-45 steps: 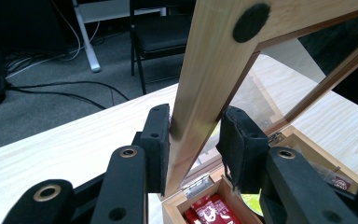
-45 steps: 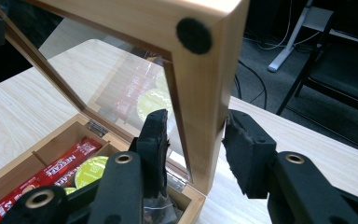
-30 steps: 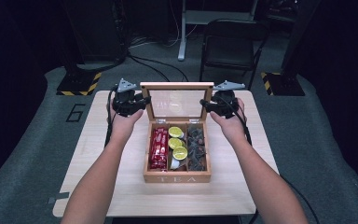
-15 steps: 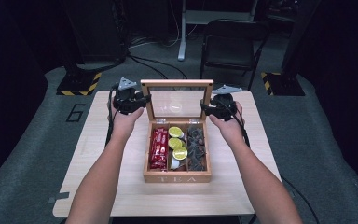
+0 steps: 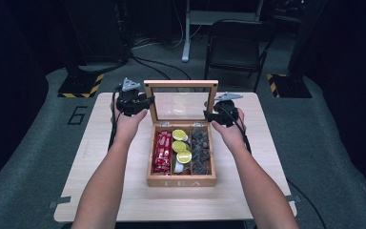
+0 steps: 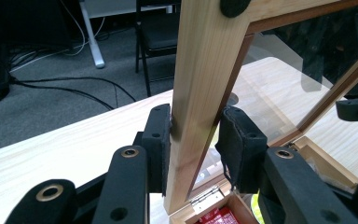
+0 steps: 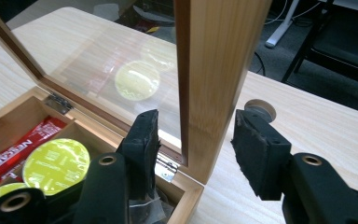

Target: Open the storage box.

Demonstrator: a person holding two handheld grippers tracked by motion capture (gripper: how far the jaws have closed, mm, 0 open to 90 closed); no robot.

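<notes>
Jaws of my left gripper (image 6: 193, 151) clamp lid's (image 5: 181, 84) upright side rail, right gripper (image 7: 198, 151) jaws just opening, astride opp. rail w/ gaps.

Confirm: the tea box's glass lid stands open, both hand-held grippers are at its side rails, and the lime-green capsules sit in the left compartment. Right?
Not quite. The high view shows the capsules in the middle compartment of the box; red sachets fill the left one. The rest holds.

"TEA" on front wall of wooden box (image 5: 181, 182); "NESCAFE" on red sachets (image 7: 22, 148); "6" on floor mat (image 5: 78, 115).
</notes>
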